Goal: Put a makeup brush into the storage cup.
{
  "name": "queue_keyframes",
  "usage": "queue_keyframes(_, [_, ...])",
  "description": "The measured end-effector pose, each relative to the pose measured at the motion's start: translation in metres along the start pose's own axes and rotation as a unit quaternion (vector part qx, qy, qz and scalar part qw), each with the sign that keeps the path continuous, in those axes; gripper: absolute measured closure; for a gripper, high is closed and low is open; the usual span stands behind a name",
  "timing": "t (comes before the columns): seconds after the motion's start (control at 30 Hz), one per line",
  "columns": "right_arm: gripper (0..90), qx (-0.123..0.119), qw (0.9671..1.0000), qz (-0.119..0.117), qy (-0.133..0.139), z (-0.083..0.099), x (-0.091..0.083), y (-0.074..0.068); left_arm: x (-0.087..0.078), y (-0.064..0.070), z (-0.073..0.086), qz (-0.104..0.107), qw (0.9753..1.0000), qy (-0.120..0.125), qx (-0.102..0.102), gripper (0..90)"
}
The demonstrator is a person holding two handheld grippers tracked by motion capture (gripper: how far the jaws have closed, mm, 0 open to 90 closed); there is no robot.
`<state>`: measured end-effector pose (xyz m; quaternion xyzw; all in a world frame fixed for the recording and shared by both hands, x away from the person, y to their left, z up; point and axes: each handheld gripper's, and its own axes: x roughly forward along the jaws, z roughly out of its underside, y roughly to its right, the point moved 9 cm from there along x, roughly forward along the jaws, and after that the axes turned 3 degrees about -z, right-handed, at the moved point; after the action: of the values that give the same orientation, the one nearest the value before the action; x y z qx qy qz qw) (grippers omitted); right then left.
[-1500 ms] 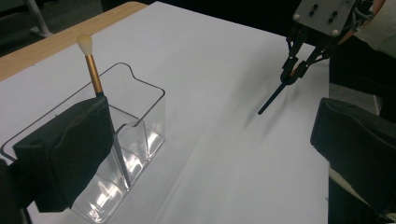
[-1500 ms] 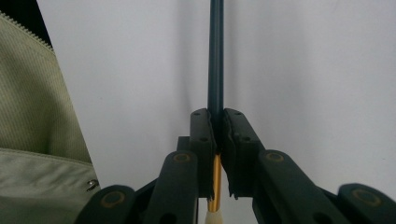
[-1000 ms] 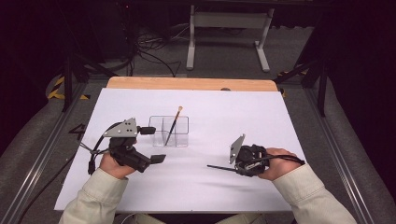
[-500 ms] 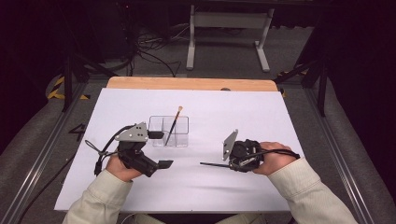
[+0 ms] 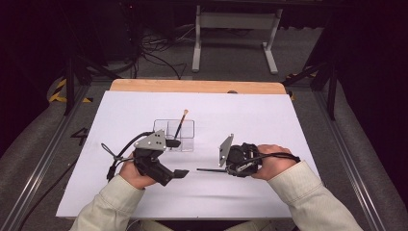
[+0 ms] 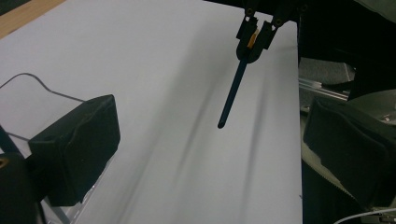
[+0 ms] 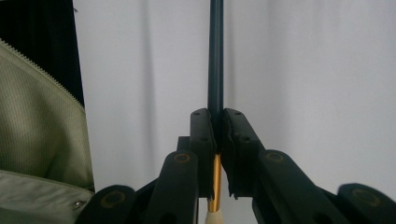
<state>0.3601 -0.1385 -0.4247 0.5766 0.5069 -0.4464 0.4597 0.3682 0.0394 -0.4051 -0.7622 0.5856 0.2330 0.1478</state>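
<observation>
My right gripper (image 5: 226,170) is shut on a paintbrush (image 5: 209,170) with a dark handle that points left over the white table cover. In the right gripper view the jaws (image 7: 215,122) clamp the paintbrush (image 7: 215,60) just above its gold ferrule. My left gripper (image 5: 177,158) is open, with its jaws wide apart and nothing between them. The left gripper view (image 6: 210,149) shows the paintbrush (image 6: 232,95) pointing toward it, held by the right gripper (image 6: 256,35). A clear organizer box (image 5: 185,137) holds a second brush (image 5: 181,124) that leans upright.
A white cover (image 5: 269,120) lies over the wooden table (image 5: 192,86). The clear box's edge (image 6: 28,81) lies close beside the left gripper's far pad (image 6: 74,149). A light sleeve (image 7: 37,140) is at the left of the right gripper view. Cables and a stand sit on the floor beyond the table.
The two grippers have come closer together: the left moved right and slightly nearer, the right moved left with the paintbrush still clamped in it. The box and its brush stayed put.
</observation>
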Motion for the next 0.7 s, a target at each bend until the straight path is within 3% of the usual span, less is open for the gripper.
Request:
queue_keyframes(0.17, [83.2, -0.008, 0.9999, 0.003, 0.007, -0.007, -0.002, -0.002, 0.005, 0.005, -0.001, 0.013, 0.9999, -0.005, 0.008, 8.6])
queue_keyframes(0.4, [83.2, -0.017, 0.9997, 0.001, 0.017, -0.016, -0.003, -0.005, 0.013, 0.009, 0.001, 0.030, 0.9993, -0.016, 0.016, 19.6])
queue_keyframes(0.7, [83.2, -0.028, 0.9993, 0.003, 0.027, -0.026, -0.003, -0.006, 0.023, 0.015, 0.004, 0.051, 0.9983, -0.025, 0.016, 26.5])
